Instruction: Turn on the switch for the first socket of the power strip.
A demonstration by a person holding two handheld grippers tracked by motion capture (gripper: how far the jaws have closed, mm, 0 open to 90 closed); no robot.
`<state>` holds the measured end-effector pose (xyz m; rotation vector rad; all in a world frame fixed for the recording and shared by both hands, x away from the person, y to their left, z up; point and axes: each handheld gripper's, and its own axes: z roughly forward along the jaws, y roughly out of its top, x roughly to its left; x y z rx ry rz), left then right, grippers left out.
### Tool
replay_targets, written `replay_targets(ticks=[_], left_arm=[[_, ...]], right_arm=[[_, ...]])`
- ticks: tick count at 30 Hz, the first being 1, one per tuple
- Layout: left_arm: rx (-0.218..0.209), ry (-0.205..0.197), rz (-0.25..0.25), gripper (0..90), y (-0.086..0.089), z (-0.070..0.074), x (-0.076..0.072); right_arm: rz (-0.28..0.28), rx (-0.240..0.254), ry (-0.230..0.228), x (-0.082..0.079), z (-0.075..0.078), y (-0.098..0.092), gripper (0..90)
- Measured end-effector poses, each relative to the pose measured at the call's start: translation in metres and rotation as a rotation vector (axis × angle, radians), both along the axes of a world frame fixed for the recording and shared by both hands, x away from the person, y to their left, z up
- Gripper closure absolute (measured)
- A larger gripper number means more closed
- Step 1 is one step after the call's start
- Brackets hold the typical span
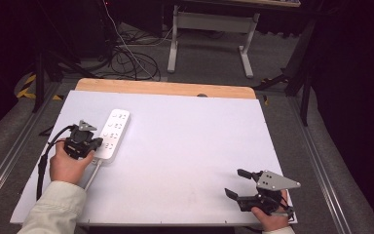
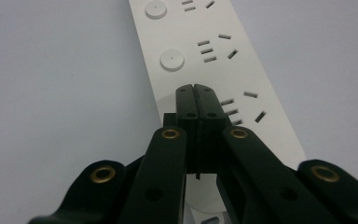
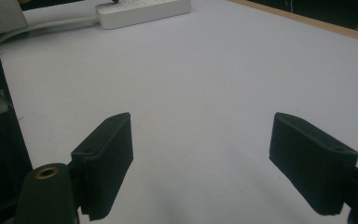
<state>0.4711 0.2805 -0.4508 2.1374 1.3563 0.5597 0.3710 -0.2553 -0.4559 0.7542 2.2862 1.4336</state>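
Note:
A white power strip (image 1: 113, 132) lies on the left part of the white table (image 1: 190, 141), with its cord (image 1: 91, 178) running to the front edge. My left gripper (image 1: 96, 145) is shut with nothing between its jaws. In the left gripper view its closed tips (image 2: 196, 89) stand over the power strip (image 2: 205, 28), in line with two round buttons (image 2: 172, 60); whether they touch it I cannot tell. My right gripper (image 1: 234, 183) is open over bare table at the front right. In the right gripper view its fingers (image 3: 105, 158) stand wide apart, far from the power strip (image 3: 144, 9).
A wooden strip (image 1: 165, 87) edges the far side of the table. Beyond it, black cables (image 1: 131, 61) lie on the floor beside a white desk frame (image 1: 209, 24). The strip's cord (image 3: 37, 25) curves off the table's left edge.

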Motion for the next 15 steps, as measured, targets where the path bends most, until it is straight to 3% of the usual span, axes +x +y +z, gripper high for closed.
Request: replay_targets(ticks=[15], left_arm=[[0.012,-0.019,0.007,90.0,-0.0004,-0.0027,-0.0002]], right_arm=[[0.003,-0.001,0.000,0.0000,-0.0004,0.0003,21.9]])
